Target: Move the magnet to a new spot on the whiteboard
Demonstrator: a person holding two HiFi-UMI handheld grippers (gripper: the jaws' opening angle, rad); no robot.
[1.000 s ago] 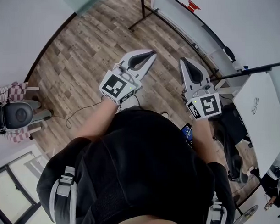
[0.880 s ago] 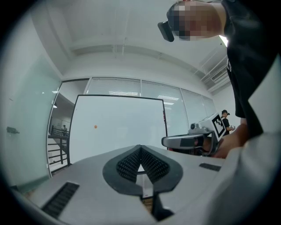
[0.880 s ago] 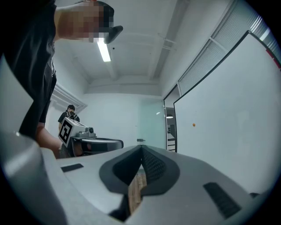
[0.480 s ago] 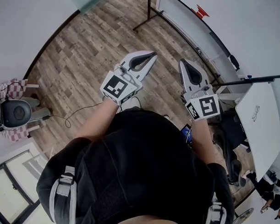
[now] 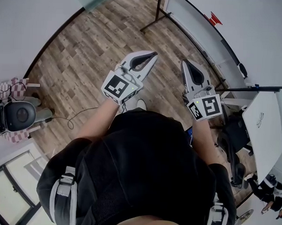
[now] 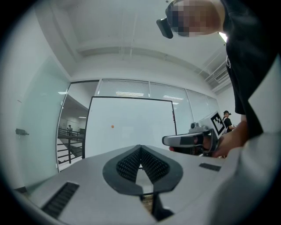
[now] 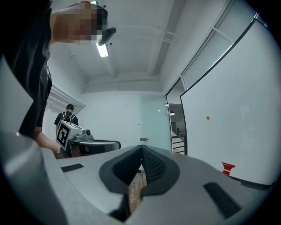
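The left claw (image 6: 140, 148) and right claw (image 7: 141, 147) are pressed together, empty, far from the magnet (image 6: 112, 126), seemingly that orange dot left of frame centre on the whiteboard (image 6: 145, 123); arriving unopened could knock it off.

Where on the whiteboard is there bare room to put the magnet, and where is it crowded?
Nearly all the whiteboard is bare: the wide stretch from the orange magnet to the black frame on its right, and the band above it. Only the lower edge by the red item is taken.
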